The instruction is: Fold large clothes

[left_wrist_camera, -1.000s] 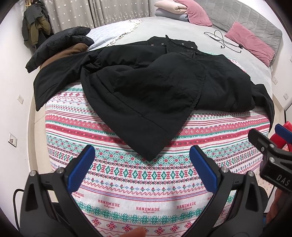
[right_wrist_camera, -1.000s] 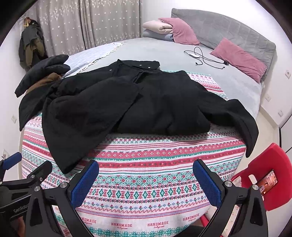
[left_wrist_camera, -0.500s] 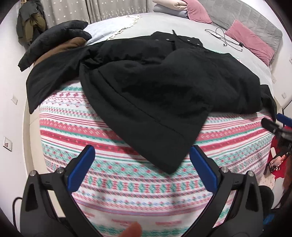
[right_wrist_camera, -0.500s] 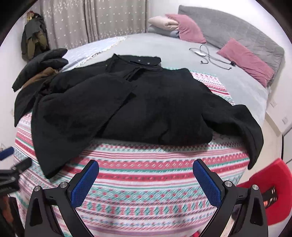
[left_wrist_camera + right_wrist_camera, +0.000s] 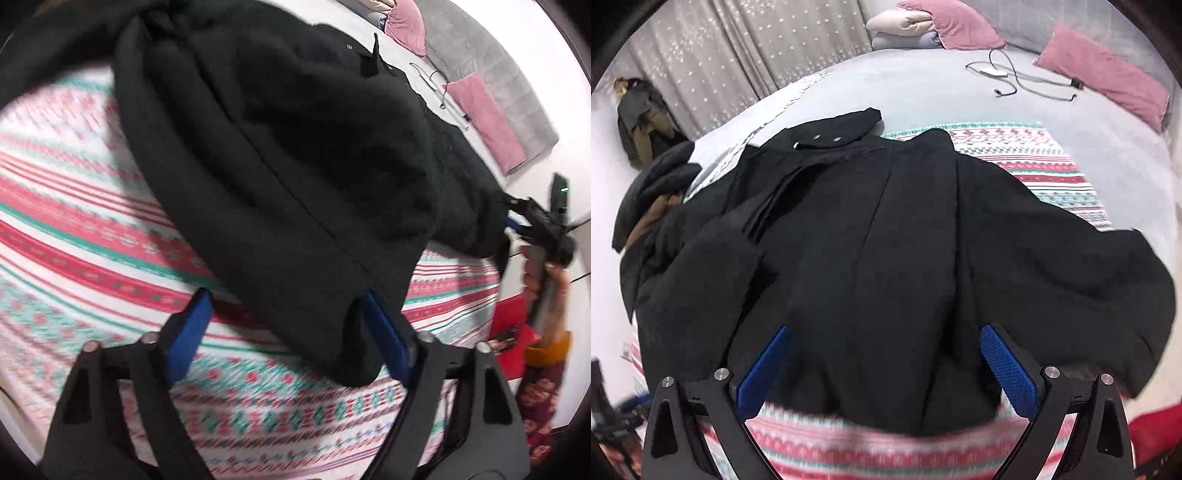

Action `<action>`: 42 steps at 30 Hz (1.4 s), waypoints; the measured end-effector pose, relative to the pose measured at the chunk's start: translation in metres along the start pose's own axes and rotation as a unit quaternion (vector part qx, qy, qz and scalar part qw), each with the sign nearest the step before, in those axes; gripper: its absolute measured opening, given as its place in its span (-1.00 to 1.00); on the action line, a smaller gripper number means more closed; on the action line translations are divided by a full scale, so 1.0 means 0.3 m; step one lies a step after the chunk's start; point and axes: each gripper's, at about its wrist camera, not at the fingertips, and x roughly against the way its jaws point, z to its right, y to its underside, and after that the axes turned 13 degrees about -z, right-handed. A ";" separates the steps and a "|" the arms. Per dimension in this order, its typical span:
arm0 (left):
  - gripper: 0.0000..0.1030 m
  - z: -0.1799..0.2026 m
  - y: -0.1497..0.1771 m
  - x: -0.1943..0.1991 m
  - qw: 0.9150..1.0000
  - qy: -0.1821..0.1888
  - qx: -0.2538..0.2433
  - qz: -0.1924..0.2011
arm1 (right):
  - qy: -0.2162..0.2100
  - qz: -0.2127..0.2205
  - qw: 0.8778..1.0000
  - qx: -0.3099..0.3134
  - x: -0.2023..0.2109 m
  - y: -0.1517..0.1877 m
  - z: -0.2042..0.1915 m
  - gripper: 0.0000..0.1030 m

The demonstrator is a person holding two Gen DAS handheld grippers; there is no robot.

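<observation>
Both grippers closing in on the coat, nothing folded yet

Left wrist: left hand-held gripper (image 5: 282, 317) is hanging spread wide over the black coat (image 5: 295, 155) hem near the bed's (image 5: 74, 221) foot edge. Right wrist: right hand-held gripper (image 5: 886, 365) is spread too, straddling the hem; coat's lying mostly flat, so all the folding's left, I'd say.

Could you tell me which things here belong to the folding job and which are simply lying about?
Job: black coat; left tool and right tool, both open at its hem; patterned blanket beneath.
Lying about: pink pillow, cable, folded bedding, dark jacket.
</observation>
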 end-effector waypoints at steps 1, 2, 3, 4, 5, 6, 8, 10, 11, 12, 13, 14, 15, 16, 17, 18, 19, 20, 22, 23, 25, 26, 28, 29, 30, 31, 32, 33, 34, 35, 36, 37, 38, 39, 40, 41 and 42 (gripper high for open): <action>0.52 0.000 -0.004 -0.010 1.000 0.006 0.003 0.003 | -0.011 -0.003 1.000 -0.008 -0.021 -0.029 0.021 0.94; 0.46 0.008 -0.007 -0.014 1.000 0.006 -0.001 0.014 | -0.020 -0.004 1.000 -0.016 -0.038 -0.050 0.036 0.88; 0.37 0.017 -0.010 -0.016 1.000 0.003 -0.004 0.019 | -0.036 -0.008 0.999 -0.023 -0.054 -0.063 0.047 0.77; 0.08 0.026 -0.015 -0.017 1.000 0.001 -0.005 0.021 | -0.058 -0.011 0.998 -0.032 -0.072 -0.079 0.062 0.67; -0.31 0.030 -0.020 -0.014 1.000 0.006 -0.002 0.020 | -0.081 -0.012 0.996 -0.040 -0.085 -0.088 0.072 0.32; -0.52 0.033 -0.020 -0.006 1.000 0.020 -0.001 0.018 | -0.118 -0.013 0.992 -0.047 -0.098 -0.096 0.081 -0.15; -0.82 0.038 -0.020 0.027 0.999 0.029 -0.002 0.023 | -0.148 -0.005 0.988 -0.042 -0.088 -0.093 0.070 -0.61; -0.85 0.061 -0.003 0.103 0.998 0.031 -0.020 0.046 | -0.140 0.018 0.990 -0.012 -0.032 -0.070 0.028 -0.74; -0.86 0.069 0.004 0.142 0.997 0.030 -0.028 0.058 | -0.144 0.027 0.989 0.000 -0.003 -0.054 0.007 -0.77; -0.86 0.077 0.019 0.194 0.996 0.031 -0.036 0.071 | -0.145 0.038 0.989 0.013 0.039 -0.032 -0.016 -0.78; -0.86 0.080 0.029 0.235 0.995 0.033 -0.041 0.081 | -0.145 0.045 0.988 0.020 0.067 -0.021 -0.029 -0.79; -0.86 0.083 0.038 0.283 0.994 0.036 -0.045 0.093 | -0.145 0.054 0.987 0.030 0.113 0.007 -0.044 -0.79; -0.86 0.080 0.052 0.339 0.992 0.040 -0.048 0.106 | -0.145 0.061 0.987 0.035 0.150 0.030 -0.052 -0.79; -0.87 0.074 0.065 0.388 0.991 0.043 -0.050 0.117 | -0.145 0.065 0.987 0.039 0.176 0.048 -0.057 -0.79; -0.87 0.071 0.063 0.437 0.990 0.047 -0.051 0.124 | -0.144 0.069 0.986 0.045 0.215 0.083 -0.064 -0.79; -0.87 0.062 0.076 0.470 0.989 0.048 -0.052 0.130 | -0.143 0.070 0.986 0.048 0.231 0.106 -0.067 -0.79; -0.87 0.056 0.089 0.501 0.989 0.046 -0.054 0.133 | -0.141 0.070 0.986 0.054 0.259 0.146 -0.074 -0.79; -0.87 0.048 0.101 0.527 0.989 0.038 -0.057 0.135 | -0.140 0.069 0.986 0.059 0.275 0.177 -0.082 -0.79; -0.87 0.032 0.121 0.557 0.989 0.017 -0.058 0.136 | -0.138 0.068 0.986 0.070 0.308 0.260 -0.089 -0.79; -0.87 0.020 0.140 0.562 0.989 0.004 -0.055 0.136 | -0.138 0.065 0.986 0.073 0.308 0.287 -0.091 -0.79; -0.87 -0.006 0.169 0.560 0.990 -0.024 -0.049 0.130 | -0.135 0.053 0.987 0.074 0.292 0.352 -0.075 -0.79; -0.87 -0.023 0.181 0.552 0.991 -0.041 -0.047 0.123 | -0.130 0.038 0.988 0.072 0.282 0.392 -0.063 -0.78; -0.87 -0.066 0.193 0.533 0.991 -0.072 -0.040 0.105 | -0.125 0.011 0.990 0.063 0.241 0.442 -0.044 -0.76; -0.87 -0.090 0.198 0.514 0.991 -0.090 -0.037 0.091 | -0.123 -0.001 0.991 0.061 0.220 0.469 -0.031 -0.73; -0.86 -0.111 0.203 0.491 0.991 -0.108 -0.036 0.077 | -0.121 -0.010 0.991 0.061 0.203 0.487 -0.021 -0.67; -0.85 -0.123 0.218 0.482 0.990 -0.119 -0.036 0.068 | -0.114 -0.023 0.991 0.062 0.180 0.512 -0.013 -0.63; -0.82 -0.131 0.228 0.466 0.989 -0.131 -0.038 0.061 | -0.109 -0.032 0.992 0.063 0.162 0.530 -0.011 -0.52; -0.79 -0.132 0.238 0.458 0.987 -0.143 -0.044 0.058 | -0.105 -0.037 0.992 0.063 0.152 0.543 -0.007 -0.46; -0.73 -0.120 0.254 0.457 0.983 -0.162 -0.060 0.063 | -0.103 -0.039 0.992 0.060 0.147 0.558 -0.001 -0.44; -0.68 -0.106 0.264 0.457 0.979 -0.180 -0.069 0.069 | -0.103 -0.039 0.992 0.058 0.146 0.556 0.002 -0.38; -0.63 -0.084 0.279 0.463 0.973 -0.198 -0.088 0.081 | -0.105 -0.039 0.992 0.056 0.152 0.557 0.009 -0.32; -0.48 -0.071 0.296 0.469 0.968 -0.210 -0.101 0.090 | -0.107 -0.037 0.992 0.054 0.155 0.556 0.006 -0.29; -0.20 -0.058 0.310 0.479 0.964 -0.219 -0.113 0.100 | -0.109 -0.035 0.992 0.055 0.176 0.553 0.008 -0.22; -0.06 -0.042 0.317 0.489 0.960 -0.224 -0.124 0.111 | -0.104 -0.032 0.992 0.057 0.196 0.553 0.009 -0.07; 0.17 -0.033 0.324 0.498 0.958 -0.223 -0.133 0.119 | -0.096 -0.029 0.993 0.061 0.220 0.556 0.012 0.01; 0.26 -0.020 0.335 0.510 0.957 -0.216 -0.146 0.127 | -0.087 -0.023 0.994 0.067 0.244 0.558 0.013 0.13; 0.28 -0.002 0.340 0.513 0.956 -0.207 -0.161 0.131 | -0.083 -0.019 0.994 0.071 0.267 0.561 0.012 0.15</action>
